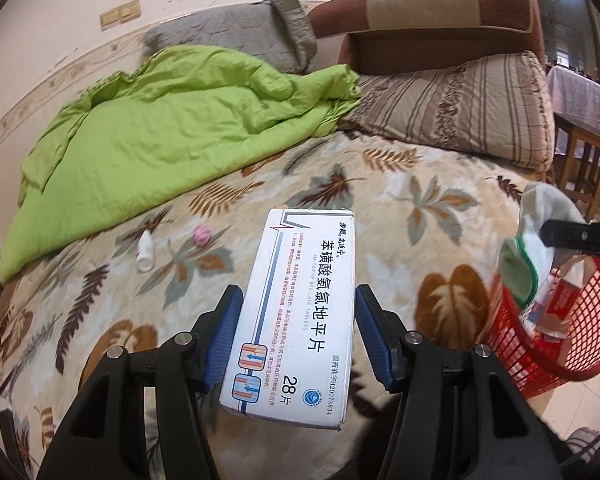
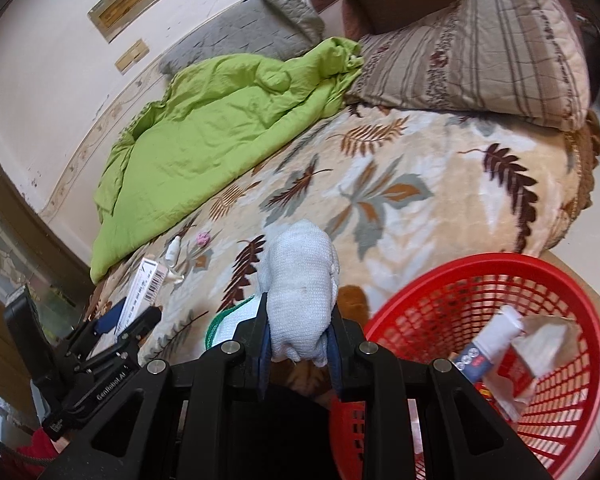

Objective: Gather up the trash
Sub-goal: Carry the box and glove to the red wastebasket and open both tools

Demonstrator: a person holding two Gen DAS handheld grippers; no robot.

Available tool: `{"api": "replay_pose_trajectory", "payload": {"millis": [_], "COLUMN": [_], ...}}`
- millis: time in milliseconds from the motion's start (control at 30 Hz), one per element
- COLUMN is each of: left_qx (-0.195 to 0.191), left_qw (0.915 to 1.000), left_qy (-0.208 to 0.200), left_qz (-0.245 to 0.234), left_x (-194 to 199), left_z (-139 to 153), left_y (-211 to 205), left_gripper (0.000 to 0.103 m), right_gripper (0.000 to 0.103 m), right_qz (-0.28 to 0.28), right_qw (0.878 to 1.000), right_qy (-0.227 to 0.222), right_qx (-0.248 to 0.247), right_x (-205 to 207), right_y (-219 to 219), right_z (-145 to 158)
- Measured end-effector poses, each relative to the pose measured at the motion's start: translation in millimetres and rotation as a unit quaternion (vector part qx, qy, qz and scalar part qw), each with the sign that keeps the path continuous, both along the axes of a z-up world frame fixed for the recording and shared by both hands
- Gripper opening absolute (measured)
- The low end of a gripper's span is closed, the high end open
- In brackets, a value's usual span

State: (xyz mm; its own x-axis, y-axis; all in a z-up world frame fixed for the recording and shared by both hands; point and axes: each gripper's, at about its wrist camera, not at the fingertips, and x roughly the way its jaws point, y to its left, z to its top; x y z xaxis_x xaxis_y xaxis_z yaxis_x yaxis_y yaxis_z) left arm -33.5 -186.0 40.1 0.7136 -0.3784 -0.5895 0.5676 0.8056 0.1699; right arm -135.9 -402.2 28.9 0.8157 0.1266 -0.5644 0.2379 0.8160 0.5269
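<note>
Jaws of the left gripper (image 1: 298, 316) are clamped on the long sides of a white medicine box (image 1: 300, 312), blue pads flat against it. Left wrist view: box is held above the bed (image 1: 400, 216), well left of the red basket (image 1: 572, 344). Basket sits on the floor against the bed's edge and already holds paper and packaging. Just above its rim hangs a white sock (image 1: 536, 248), pinched by the right gripper's black finger. Far from the basket, on the bed near the green quilt (image 1: 148, 136), lie a small white bottle (image 1: 146, 252) and a pink ball (image 1: 202, 235).

Right wrist view: right gripper (image 2: 300, 344) jaws are closed on the sock (image 2: 300, 280), which bulges out past the pads. Basket (image 2: 420, 312) is just right of and below it; sock isn't over the opening yet. Left gripper (image 2: 134, 318) with the box (image 2: 142, 292) sits well left of the basket.

Step in hand, I'd say: carry-to-bin, both loaded. Next: shift the sock right over the opening, release, then bring the box across. Bottle and ball left to collect.
</note>
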Motion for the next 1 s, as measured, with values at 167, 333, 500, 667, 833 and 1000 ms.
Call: {"api": "replay_pose_trajectory", "payload": {"millis": [167, 333, 500, 667, 833, 1000], "left_qx": [-0.001, -0.01, -0.017, -0.031, -0.036, -0.024], "left_qw": [0.9996, 0.9966, 0.9874, 0.9679, 0.9442, 0.943], "left_qy": [-0.004, 0.016, 0.05, 0.13, 0.21, 0.21], "left_qz": [-0.027, -0.08, -0.149, -0.213, -0.251, -0.257], "left_x": [-6.0, -17.1, -35.4, -48.9, -58.0, -64.8], "left_z": [9.4, 21.0, 28.3, 24.6, 9.9, 4.2], "left_y": [-20.6, -42.8, -72.8, -109.3, -136.3, -142.0], "left_gripper": [0.056, 0.056, 0.056, 0.057, 0.059, 0.072], "right_gripper": [0.025, 0.025, 0.025, 0.026, 0.033, 0.046], "right_qz": [-0.017, -0.043, -0.082, -0.11, -0.113, -0.131], "right_qw": [1.0, 0.999, 0.996, 0.993, 0.992, 0.989], "right_qy": [0.002, 0.008, 0.01, 0.019, 0.042, 0.059], "right_qx": [-0.003, -0.012, -0.022, -0.028, -0.042, -0.046], "right_x": [-14.3, -34.8, -58.9, -79.1, -90.2, -94.7], "right_y": [-13.2, -28.5, -49.5, -66.9, -72.8, -78.6], "right_z": [-0.3, 3.2, 8.6, 10.0, 4.6, -2.6]}}
